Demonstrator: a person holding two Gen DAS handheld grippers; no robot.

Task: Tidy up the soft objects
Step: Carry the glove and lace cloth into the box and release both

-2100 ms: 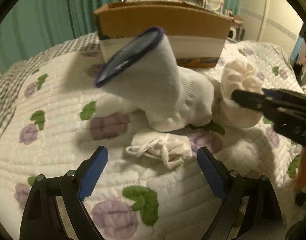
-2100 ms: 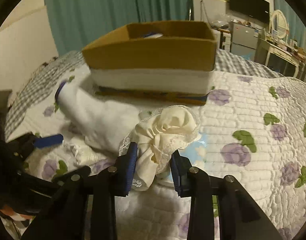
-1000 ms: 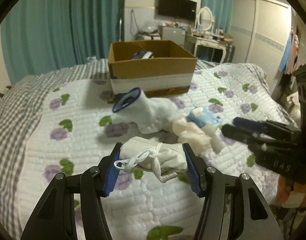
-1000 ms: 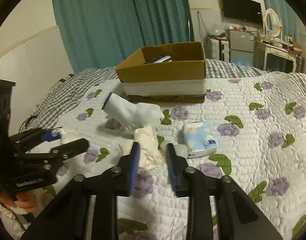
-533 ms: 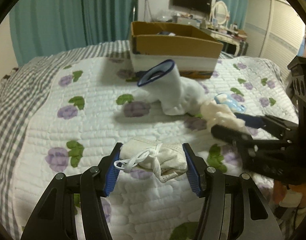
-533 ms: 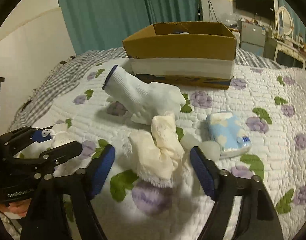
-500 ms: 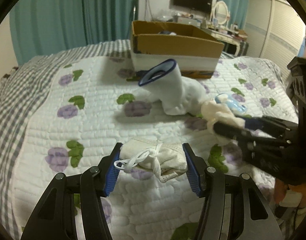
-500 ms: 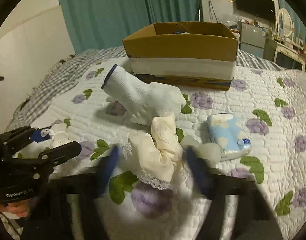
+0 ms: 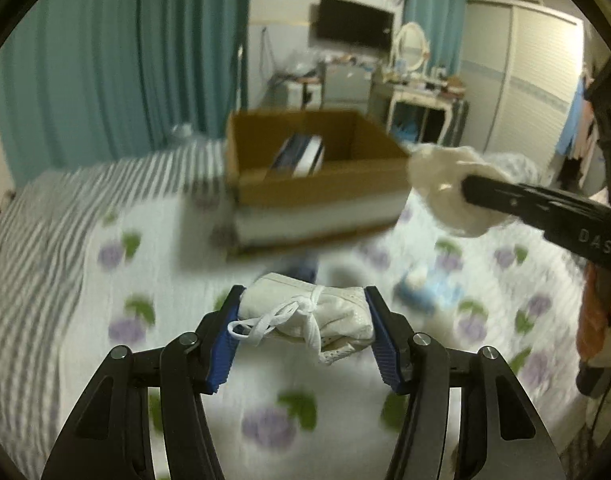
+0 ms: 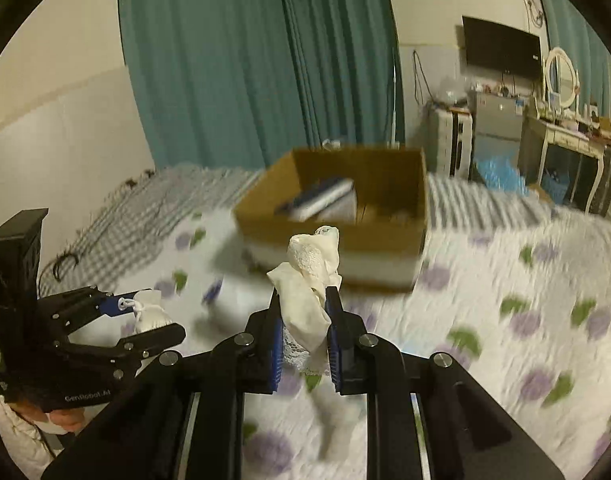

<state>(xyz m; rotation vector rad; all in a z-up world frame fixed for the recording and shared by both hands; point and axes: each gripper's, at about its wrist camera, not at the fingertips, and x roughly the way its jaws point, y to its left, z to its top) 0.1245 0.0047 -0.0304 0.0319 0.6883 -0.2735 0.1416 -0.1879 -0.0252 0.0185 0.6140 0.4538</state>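
Observation:
My left gripper (image 9: 303, 312) is shut on a folded white face mask (image 9: 305, 312) with loose ear loops, held above the quilt. It shows in the right wrist view (image 10: 147, 316) at the left too. My right gripper (image 10: 304, 312) is shut on a cream lace-trimmed cloth (image 10: 311, 276), lifted in the air; in the left wrist view the cloth (image 9: 445, 192) hangs near the box's right corner. The open cardboard box (image 9: 313, 168) stands ahead on the bed with a blue-and-white item (image 9: 301, 152) inside; it also shows in the right wrist view (image 10: 345, 216).
The bed has a white quilt (image 9: 105, 280) with purple flowers and green leaves, blurred by motion. A light blue packet (image 9: 429, 288) lies on it right of centre. Teal curtains (image 10: 245, 60), a dresser (image 10: 565, 160) and a television stand beyond the bed.
Both grippers have risen and moved toward the box. The right gripper, open around the cream cloth half a second ago, has shut on it and lifted it. The left still holds the mask.

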